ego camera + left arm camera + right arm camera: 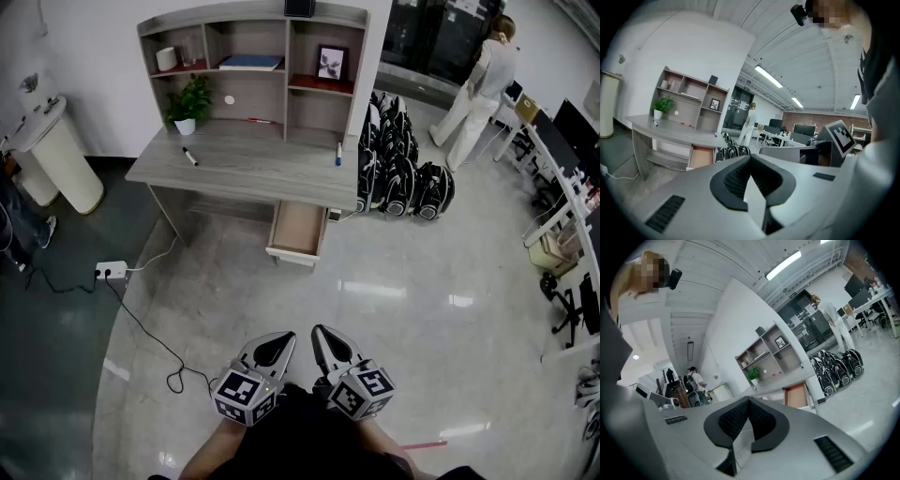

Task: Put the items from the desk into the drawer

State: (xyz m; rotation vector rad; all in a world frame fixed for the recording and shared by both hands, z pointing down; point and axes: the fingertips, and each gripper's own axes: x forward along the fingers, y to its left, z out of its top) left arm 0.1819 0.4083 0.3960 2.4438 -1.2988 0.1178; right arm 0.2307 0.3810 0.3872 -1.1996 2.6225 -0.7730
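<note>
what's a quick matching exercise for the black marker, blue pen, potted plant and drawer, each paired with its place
1 black marker
2 blue pen
3 potted plant
4 drawer

a pulled open below the desk
b desk top, right edge
c lying on the desk top, left part
d standing at the back left of the desk top

Pairs: 1-c, 2-b, 3-d, 4-a

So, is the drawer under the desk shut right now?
No, the drawer stands pulled out from under the desk, with its inside showing in the head view.

Matt grey wood-grain desk [253, 155], glossy pale stone floor [403, 272]
</note>
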